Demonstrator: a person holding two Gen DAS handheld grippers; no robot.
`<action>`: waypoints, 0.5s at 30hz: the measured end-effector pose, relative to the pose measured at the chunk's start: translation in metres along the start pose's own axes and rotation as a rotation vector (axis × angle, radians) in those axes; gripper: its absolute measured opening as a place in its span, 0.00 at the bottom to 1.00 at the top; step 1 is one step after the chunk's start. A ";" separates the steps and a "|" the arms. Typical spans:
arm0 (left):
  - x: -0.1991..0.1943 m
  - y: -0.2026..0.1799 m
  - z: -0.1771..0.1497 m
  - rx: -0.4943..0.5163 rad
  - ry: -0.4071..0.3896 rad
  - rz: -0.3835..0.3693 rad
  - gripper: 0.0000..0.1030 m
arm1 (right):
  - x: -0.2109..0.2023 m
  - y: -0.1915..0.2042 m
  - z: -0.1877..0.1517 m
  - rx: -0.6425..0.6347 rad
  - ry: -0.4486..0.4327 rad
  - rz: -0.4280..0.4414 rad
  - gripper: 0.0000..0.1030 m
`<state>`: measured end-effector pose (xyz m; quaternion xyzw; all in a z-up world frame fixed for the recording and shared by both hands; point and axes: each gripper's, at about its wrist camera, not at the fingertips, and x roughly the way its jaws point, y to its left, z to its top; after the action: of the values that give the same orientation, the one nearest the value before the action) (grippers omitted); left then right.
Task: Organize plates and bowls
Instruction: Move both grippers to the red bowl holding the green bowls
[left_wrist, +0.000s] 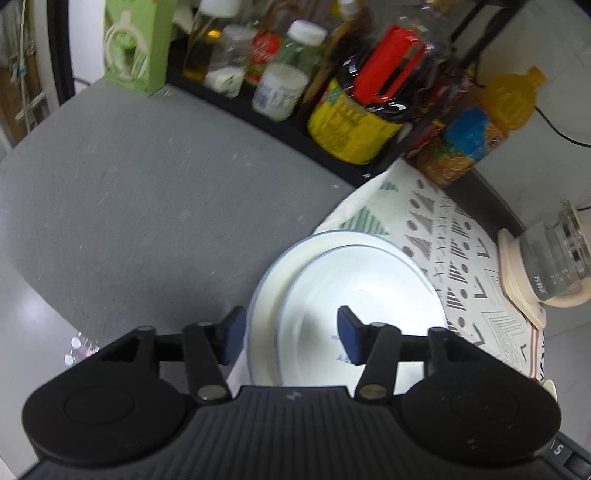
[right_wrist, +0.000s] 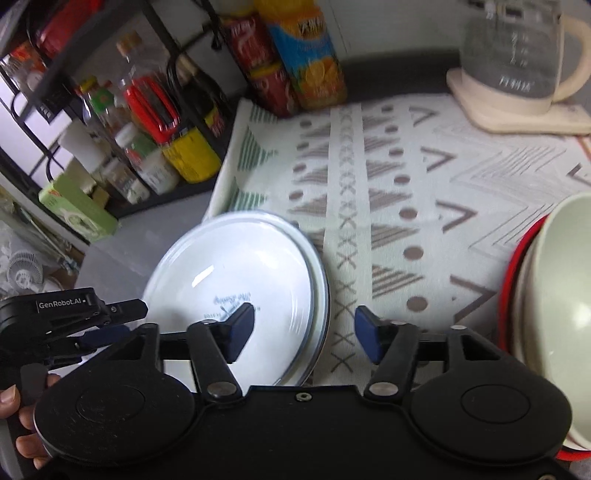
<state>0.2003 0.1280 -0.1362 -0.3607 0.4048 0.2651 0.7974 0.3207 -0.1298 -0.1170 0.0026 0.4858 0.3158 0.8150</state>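
Two white plates are stacked at the left edge of the patterned cloth, a smaller plate on a wider, blue-rimmed plate. My left gripper is open, straddling the stack's left rim, and its blue pads do not press on it. In the right wrist view the same stack lies under my right gripper. That gripper is open too, with the stack's right rim between its fingers. The left gripper shows at the stack's far side. A cream bowl sits nested in a red-rimmed bowl at the right.
A black rack of bottles and jars runs along the back, with a green box at its left end. An orange juice bottle stands beside it. A glass kettle on a cream base occupies the back right. A hand holds the left gripper.
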 end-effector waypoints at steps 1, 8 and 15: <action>-0.002 -0.004 -0.001 0.011 -0.005 -0.006 0.57 | -0.005 0.000 0.001 0.000 -0.015 -0.003 0.63; -0.011 -0.033 -0.007 0.080 -0.017 -0.048 0.66 | -0.041 -0.010 0.006 0.011 -0.122 -0.024 0.85; -0.014 -0.070 -0.016 0.140 -0.024 -0.097 0.72 | -0.076 -0.027 0.012 0.031 -0.221 -0.076 0.98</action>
<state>0.2357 0.0718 -0.1056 -0.3201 0.3948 0.2017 0.8372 0.3190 -0.1872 -0.0594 0.0316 0.3978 0.2747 0.8748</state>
